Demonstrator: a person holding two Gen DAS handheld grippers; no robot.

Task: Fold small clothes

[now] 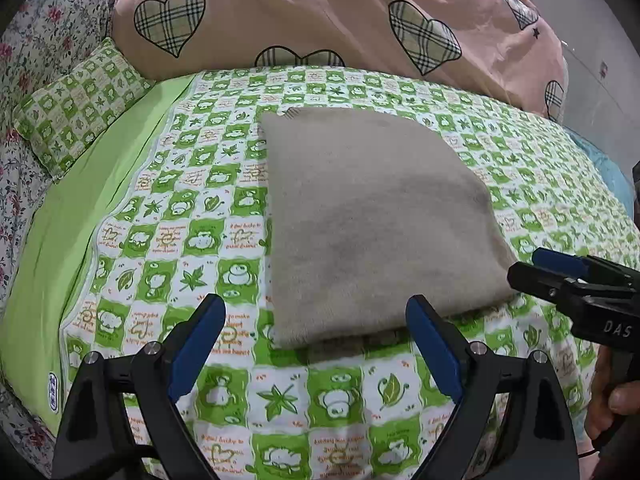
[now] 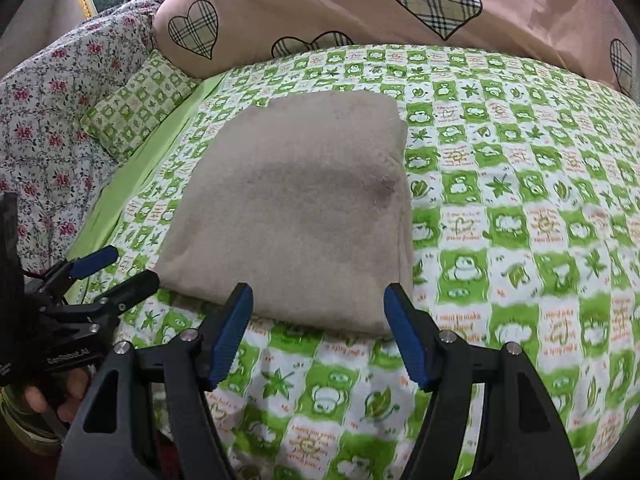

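A grey-beige fleecy garment point(image 1: 372, 216) lies folded into a flat rectangle on the green-and-white checked bedsheet point(image 1: 192, 208). It also shows in the right wrist view point(image 2: 292, 208). My left gripper point(image 1: 316, 312) is open and empty, hovering just before the garment's near edge. It appears from the side in the right wrist view point(image 2: 116, 268), left of the garment. My right gripper point(image 2: 318, 300) is open and empty at the garment's near right corner. It shows at the right edge of the left wrist view point(image 1: 540, 264), by the garment's right corner.
A pink duvet point(image 1: 320, 20) with checked hearts is heaped at the back. A small green checked pillow point(image 1: 80, 108) and a floral quilt point(image 1: 24, 80) lie at the left. A plain green sheet strip point(image 1: 80, 208) runs along the left side.
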